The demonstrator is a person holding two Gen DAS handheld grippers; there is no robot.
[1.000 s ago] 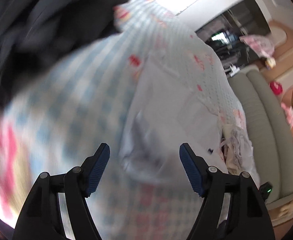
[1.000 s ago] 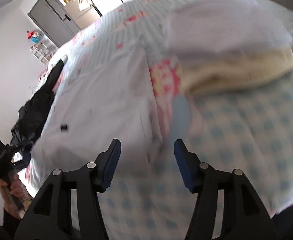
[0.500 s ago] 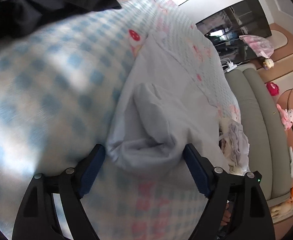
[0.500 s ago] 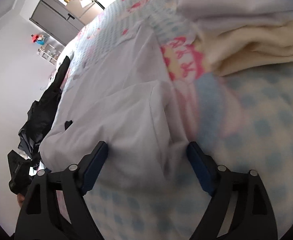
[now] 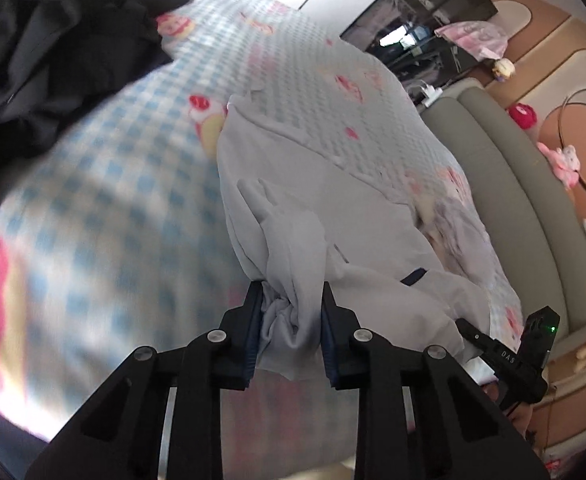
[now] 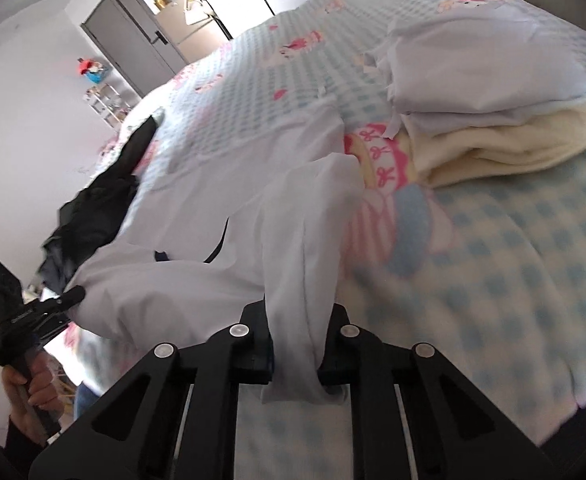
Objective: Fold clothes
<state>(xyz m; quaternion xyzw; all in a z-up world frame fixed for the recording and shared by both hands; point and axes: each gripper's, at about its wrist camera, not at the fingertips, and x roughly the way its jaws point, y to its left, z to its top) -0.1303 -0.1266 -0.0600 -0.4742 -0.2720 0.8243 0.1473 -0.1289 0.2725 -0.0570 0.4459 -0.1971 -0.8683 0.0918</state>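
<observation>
A heap of black clothing (image 5: 53,52) fills the upper left of the left wrist view, lying on the blue-checked bedspread (image 5: 105,208) with pink cartoon prints; in the right wrist view the same dark heap (image 6: 101,208) sits at mid left. In the upper right of the right wrist view a folded stack (image 6: 489,120) rests on the bedspread (image 6: 493,264), white pieces on top of a cream one, just beside the garment's far end. A grey-green padded bench (image 5: 521,200) runs down the right side of the left view.

The white garment (image 5: 305,208) stretches with its long axis from the bottom centre of the left view up toward the upper middle, its far end flat on the bed. In the right view it (image 6: 229,208) runs from bottom centre up to the middle.

The left gripper (image 5: 291,312) has just been closing and its pads pinch a bunched corner of the garment. The right gripper (image 6: 297,344) has likewise just been closing, clamped on another gathered corner, cloth hanging down between the jaws. The near hem sags between the two grippers
</observation>
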